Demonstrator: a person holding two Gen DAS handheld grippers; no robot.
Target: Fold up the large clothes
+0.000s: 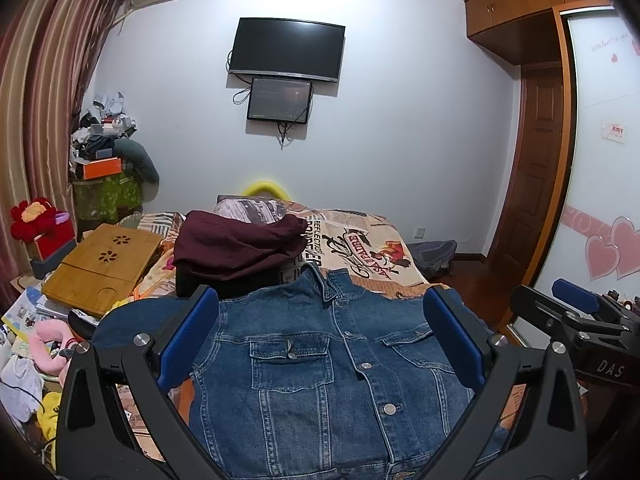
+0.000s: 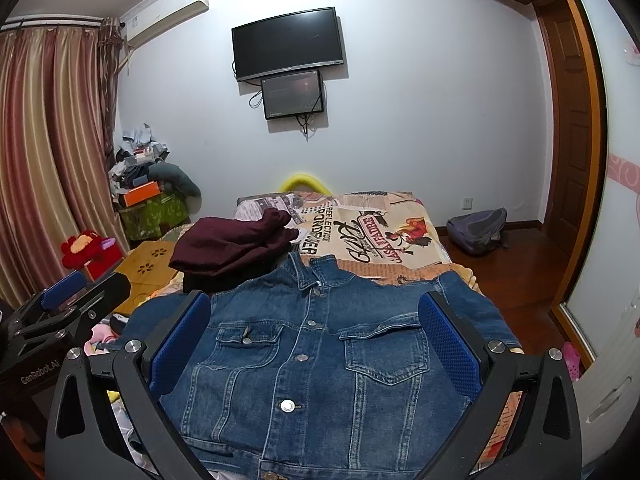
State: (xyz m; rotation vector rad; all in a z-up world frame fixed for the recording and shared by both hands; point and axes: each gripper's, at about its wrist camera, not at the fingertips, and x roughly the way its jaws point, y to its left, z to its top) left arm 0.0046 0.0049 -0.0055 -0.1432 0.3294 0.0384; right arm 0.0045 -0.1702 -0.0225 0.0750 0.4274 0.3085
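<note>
A denim jacket (image 1: 320,360) is laid flat, front up and buttoned, at the near edge of the bed (image 1: 360,248). The left gripper (image 1: 320,344) and the right gripper (image 2: 316,340) are both held above it with fingers spread wide, nothing between them. A grey backpack (image 2: 476,230) on the floor past the bed's right edge is shown clearly only in the right wrist view; a wooden lap tray (image 1: 100,268) by the left edge is fuller in the left. A folded maroon garment (image 1: 236,246) is stacked just beyond the collar.

The bed (image 2: 404,248) carries a denim jacket (image 2: 320,344) at 6 o'clock and maroon clothes (image 2: 232,246) at 10 o'clock.
</note>
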